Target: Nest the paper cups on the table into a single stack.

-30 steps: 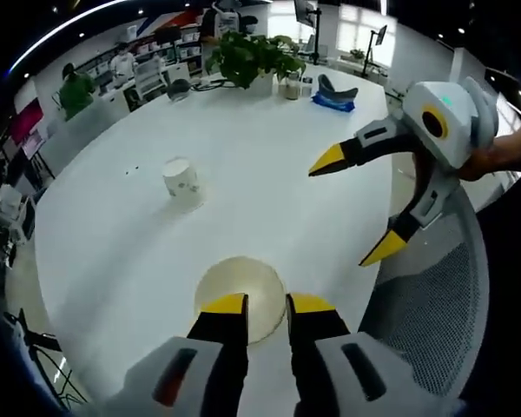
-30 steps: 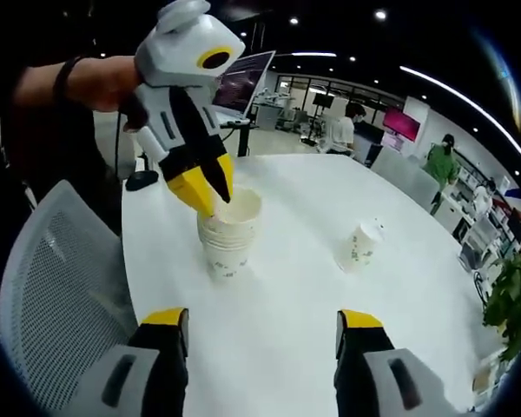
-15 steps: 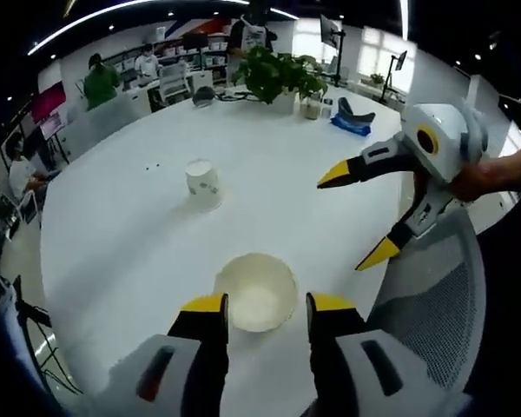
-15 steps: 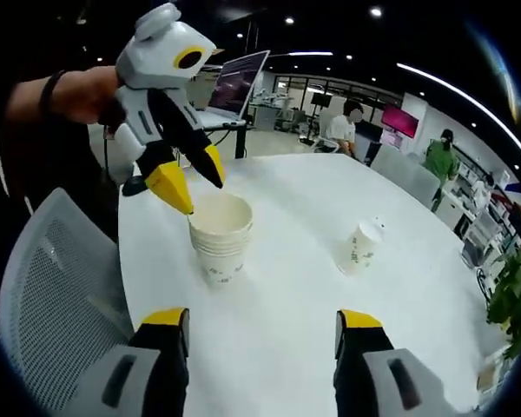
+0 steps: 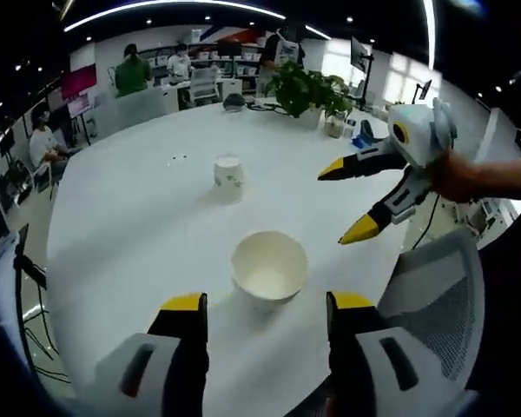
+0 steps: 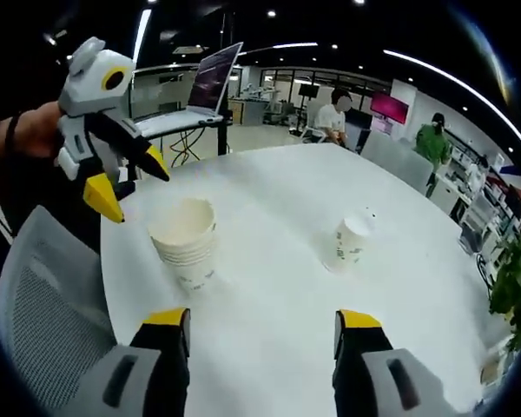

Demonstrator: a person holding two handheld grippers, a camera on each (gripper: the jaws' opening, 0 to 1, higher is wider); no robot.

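Note:
A stack of nested white paper cups [image 5: 269, 276] stands mouth up on the round white table [image 5: 130, 234], just beyond my open left gripper [image 5: 267, 301], with the jaws apart from it. A single printed paper cup [image 5: 229, 179] stands alone farther out. My right gripper [image 5: 340, 204] hangs open to the right of the stack, holding nothing. In the right gripper view the stack [image 6: 187, 239] is at left and the single cup [image 6: 349, 239] at right. My right gripper [image 6: 262, 319] is open in front of them, and the left gripper [image 6: 132, 184] hovers open up and left of the stack.
A grey mesh chair [image 5: 434, 295] [image 6: 43, 295] stands at the near table edge. A potted plant [image 5: 308, 87] and small items sit at the far edge. A laptop [image 6: 204, 87] is on a stand beyond the table. People sit at desks behind.
My left gripper, shut on the stack's rim a second ago, has opened and drawn back from it. The right gripper has stayed open; the cups have not moved on the table.

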